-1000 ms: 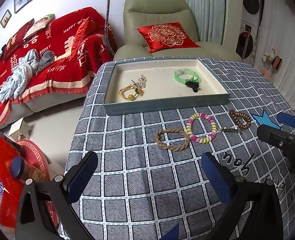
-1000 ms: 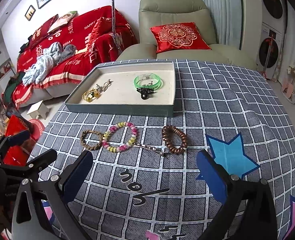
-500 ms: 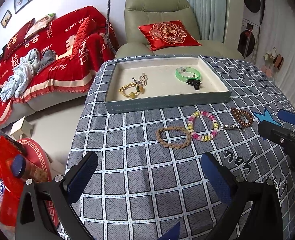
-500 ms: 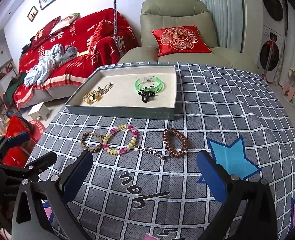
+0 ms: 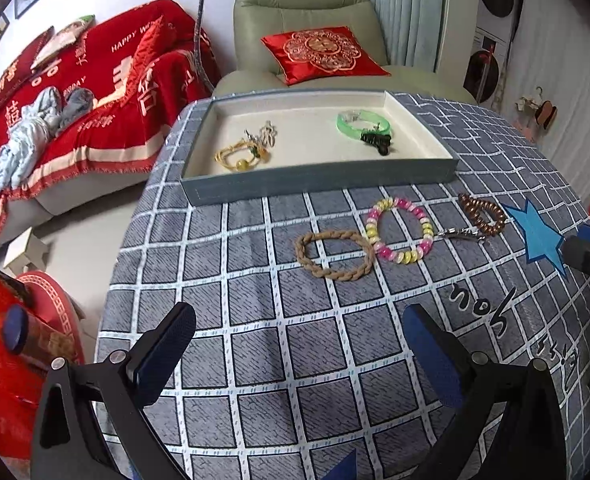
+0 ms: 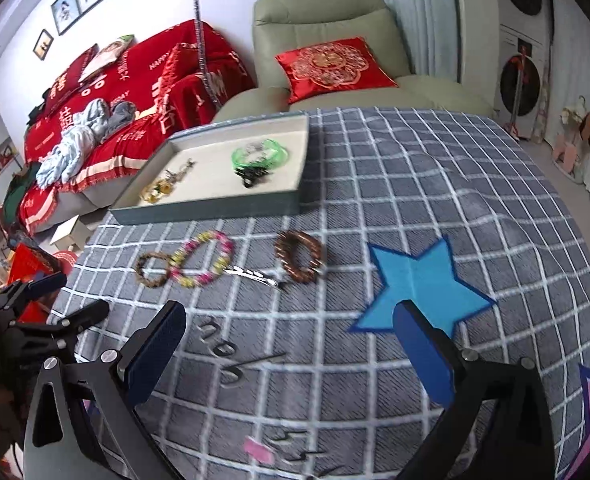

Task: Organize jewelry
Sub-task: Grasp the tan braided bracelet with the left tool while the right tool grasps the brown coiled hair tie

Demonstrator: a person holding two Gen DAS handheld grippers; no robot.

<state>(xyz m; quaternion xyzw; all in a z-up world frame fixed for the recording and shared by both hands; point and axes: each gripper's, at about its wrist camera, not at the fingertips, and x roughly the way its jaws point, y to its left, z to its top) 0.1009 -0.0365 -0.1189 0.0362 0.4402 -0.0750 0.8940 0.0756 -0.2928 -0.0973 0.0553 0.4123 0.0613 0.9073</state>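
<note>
- Jewelry seen by the left wrist camera: the tray (image 5: 315, 178) holds a green bangle (image 5: 361, 123) and a yellow cord bracelet (image 5: 241, 158); just before it lie a braided rope bracelet (image 5: 335, 255), a pink-and-yellow bead bracelet (image 5: 401, 230) and a brown bead bracelet (image 5: 482, 214). The left gripper (image 5: 299, 354) gapes wide, empty.
- Right wrist view, blurred: the right gripper (image 6: 291, 344) is spread wide, empty, nearer than the brown bead bracelet (image 6: 299, 256) and metal clip (image 6: 255, 274) before the tray (image 6: 215, 208).

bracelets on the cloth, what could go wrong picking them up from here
The braided bracelet touches the pink and yellow bead bracelet, so a grab might drag both. The silver clip lies between that one and the brown bead bracelet, and could snag. The soft tablecloth may bunch under a gripper.
</note>
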